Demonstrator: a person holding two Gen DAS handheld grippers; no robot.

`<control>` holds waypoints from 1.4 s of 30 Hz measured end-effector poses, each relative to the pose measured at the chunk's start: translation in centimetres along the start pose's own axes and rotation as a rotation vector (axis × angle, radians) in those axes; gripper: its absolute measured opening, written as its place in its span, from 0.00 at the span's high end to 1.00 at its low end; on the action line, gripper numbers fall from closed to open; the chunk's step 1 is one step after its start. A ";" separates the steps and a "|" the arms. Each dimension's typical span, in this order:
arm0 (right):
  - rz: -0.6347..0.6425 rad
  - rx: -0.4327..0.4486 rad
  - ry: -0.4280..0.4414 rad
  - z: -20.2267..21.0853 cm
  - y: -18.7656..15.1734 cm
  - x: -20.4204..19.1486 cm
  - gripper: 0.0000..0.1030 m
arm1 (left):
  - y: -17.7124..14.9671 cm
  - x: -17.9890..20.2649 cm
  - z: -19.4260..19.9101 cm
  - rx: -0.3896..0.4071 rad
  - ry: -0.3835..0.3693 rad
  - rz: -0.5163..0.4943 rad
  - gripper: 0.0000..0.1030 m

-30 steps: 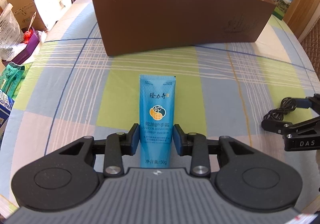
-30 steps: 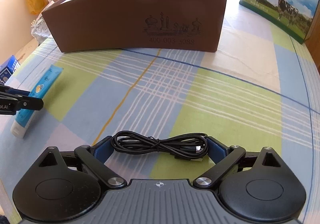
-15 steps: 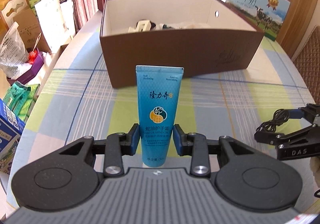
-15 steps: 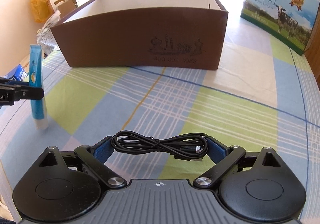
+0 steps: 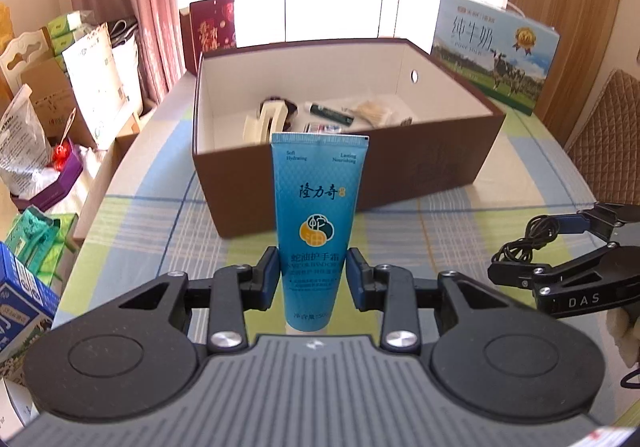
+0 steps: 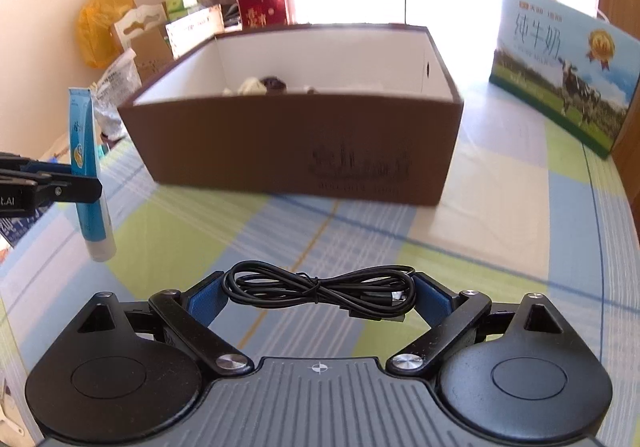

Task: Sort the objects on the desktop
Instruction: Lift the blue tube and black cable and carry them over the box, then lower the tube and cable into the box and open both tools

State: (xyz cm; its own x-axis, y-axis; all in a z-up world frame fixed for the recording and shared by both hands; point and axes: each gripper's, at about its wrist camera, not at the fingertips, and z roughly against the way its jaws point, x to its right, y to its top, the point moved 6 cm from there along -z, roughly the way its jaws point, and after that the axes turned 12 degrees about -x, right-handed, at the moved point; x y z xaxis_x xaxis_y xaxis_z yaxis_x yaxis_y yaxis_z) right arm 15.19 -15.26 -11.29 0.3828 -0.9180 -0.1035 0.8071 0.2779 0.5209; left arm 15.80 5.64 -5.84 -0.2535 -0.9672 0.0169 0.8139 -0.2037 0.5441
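the left claw (image 5: 313, 273) is clamped on a blue tube (image 5: 316, 223), its blue pads (image 5: 269, 274) pressing the lower part from both sides. the tube stands upright, crimped end up and cap end down, lifted off the worktop (image 5: 140, 215); in the right wrist view the tube (image 6: 89, 175) hangs clear above the checked cloth with the left claw (image 6: 60, 183) gripping it about midway.

the right claw (image 6: 320, 293) holds a coiled black cable (image 6: 320, 287) stretched crosswise between its blue pads (image 6: 204, 299), the bundle pinched at both ends and raised off the worktop (image 6: 480, 239). from the left wrist view the cable (image 5: 528, 239) shows at the tip of the right claw (image 5: 560, 247), well to the right of the tube.

a brown box (image 5: 344, 175) with a white inside sits open on the worktop ahead of both claws. it holds a tape roll (image 5: 266, 121), a dark pen-like thing (image 5: 330, 113) and a few pale items too small to name. the box (image 6: 296, 151) is near but apart from both held things. a milk carton (image 5: 496, 47) stands past the box at the right.
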 end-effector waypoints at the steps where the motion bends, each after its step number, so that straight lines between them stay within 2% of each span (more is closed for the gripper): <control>1: 0.001 0.008 0.002 0.2 0.4 0.0 0.09 | 0.3 0.0 0.2 0.008 -0.001 -0.002 0.71; 15: 0.039 0.119 0.027 2.5 7.2 0.2 0.09 | 6.4 0.0 2.8 0.138 0.003 -0.052 0.71; 27: 0.052 0.173 0.030 1.9 13.5 1.0 0.09 | 12.3 -0.8 1.6 0.185 -0.003 -0.073 0.71; 34: 0.011 0.159 0.038 -0.6 17.3 2.5 0.09 | 15.8 -1.7 -2.1 0.159 -0.043 -0.053 0.71; 42: -0.031 0.082 0.030 -4.3 18.9 4.5 0.09 | 15.9 -2.2 -8.4 0.025 -0.086 -0.026 0.71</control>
State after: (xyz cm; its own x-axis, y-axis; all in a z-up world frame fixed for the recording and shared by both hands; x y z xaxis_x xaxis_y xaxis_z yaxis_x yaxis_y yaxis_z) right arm 34.13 -12.91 -5.54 0.3724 -0.9167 -0.1452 0.7796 0.2240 0.5849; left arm 33.67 3.21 -4.26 -0.3192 -0.9448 0.0741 0.7933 -0.2236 0.5663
